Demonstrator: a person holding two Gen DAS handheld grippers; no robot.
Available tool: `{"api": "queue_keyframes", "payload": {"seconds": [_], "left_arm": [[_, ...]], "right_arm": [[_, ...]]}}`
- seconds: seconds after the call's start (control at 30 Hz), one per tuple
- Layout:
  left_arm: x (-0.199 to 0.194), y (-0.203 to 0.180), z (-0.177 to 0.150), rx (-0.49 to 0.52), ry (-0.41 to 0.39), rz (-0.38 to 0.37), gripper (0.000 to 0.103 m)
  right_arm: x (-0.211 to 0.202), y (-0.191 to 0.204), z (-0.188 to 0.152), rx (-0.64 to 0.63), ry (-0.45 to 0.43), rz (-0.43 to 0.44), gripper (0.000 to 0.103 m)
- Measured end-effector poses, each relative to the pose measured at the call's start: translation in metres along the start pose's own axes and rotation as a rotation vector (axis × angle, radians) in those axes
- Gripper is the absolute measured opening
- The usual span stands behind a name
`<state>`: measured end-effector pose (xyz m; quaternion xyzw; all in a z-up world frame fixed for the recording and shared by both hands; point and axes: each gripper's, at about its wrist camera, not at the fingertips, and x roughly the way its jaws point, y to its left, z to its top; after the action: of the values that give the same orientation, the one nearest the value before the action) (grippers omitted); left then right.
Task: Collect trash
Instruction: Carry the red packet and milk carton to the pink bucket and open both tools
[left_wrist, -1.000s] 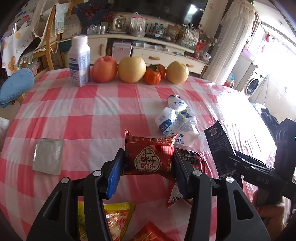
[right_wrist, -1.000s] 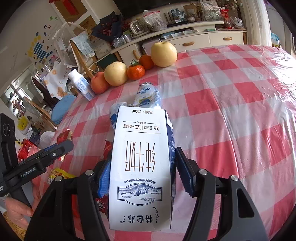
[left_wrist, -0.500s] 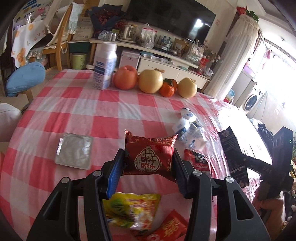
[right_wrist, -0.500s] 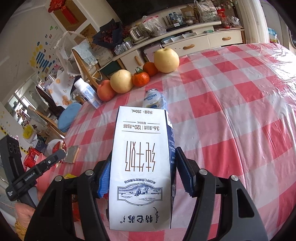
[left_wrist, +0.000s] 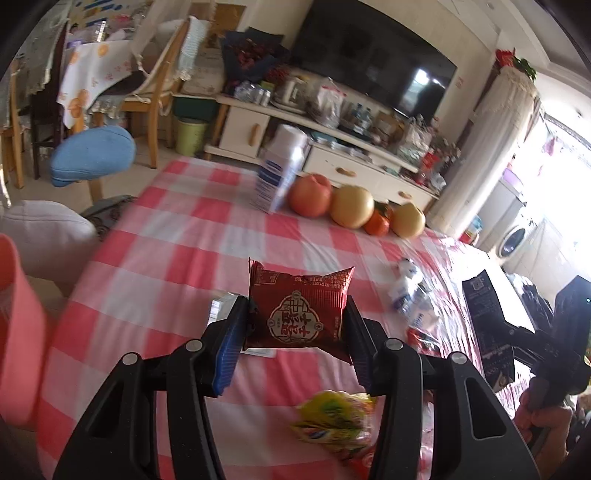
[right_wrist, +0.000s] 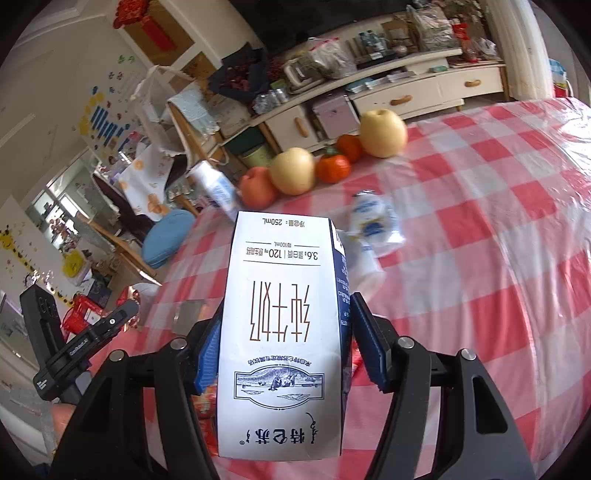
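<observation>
My left gripper (left_wrist: 293, 325) is shut on a red snack packet (left_wrist: 297, 310) and holds it above the red-checked table (left_wrist: 192, 243). My right gripper (right_wrist: 282, 325) is shut on a white and blue milk carton (right_wrist: 280, 332), held upside down above the table (right_wrist: 498, 258). The carton and right gripper also show at the right edge of the left wrist view (left_wrist: 487, 325). Crumpled white wrappers (left_wrist: 413, 295) lie right of centre, also in the right wrist view (right_wrist: 373, 225). A yellow-green packet (left_wrist: 336, 417) and a silver foil packet (right_wrist: 188, 314) lie on the table.
A white bottle (left_wrist: 279, 177), an apple (left_wrist: 310, 195), two pears and oranges (left_wrist: 376, 223) line the far edge. A pink object (left_wrist: 18, 332) fills the left edge. A blue cushion (left_wrist: 92, 155) on a chair and a white cabinet (left_wrist: 332, 147) lie beyond.
Both grippers have risen and swung left with their loads still held. The table has dropped lower in view, and the pink object has come into the left wrist view.
</observation>
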<state>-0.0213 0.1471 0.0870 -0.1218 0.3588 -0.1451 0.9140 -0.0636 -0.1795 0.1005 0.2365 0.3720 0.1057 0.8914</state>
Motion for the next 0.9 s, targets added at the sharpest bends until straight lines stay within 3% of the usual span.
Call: {"api": "queue_keyframes", "payload": {"seconds": [0.2, 0.5, 0.9], "left_arm": [[-0.034, 0.039, 0.015, -0.062, -0.081, 0.049, 0.052], [-0.091, 0.124, 0.027, -0.221, -0.198, 0.198, 0.052], [-0.142, 0.247, 0.009, -0.539, -0.286, 0.34, 0.053]], "right_arm": [[0.021, 0.068, -0.004, -0.087, 0.04, 0.076, 0.063], [0.068, 0.218, -0.014, -0.3, 0.116, 0.235, 0.063], [0.134, 0.39, -0.054, -0.492, 0.221, 0.415, 0.064]]}}
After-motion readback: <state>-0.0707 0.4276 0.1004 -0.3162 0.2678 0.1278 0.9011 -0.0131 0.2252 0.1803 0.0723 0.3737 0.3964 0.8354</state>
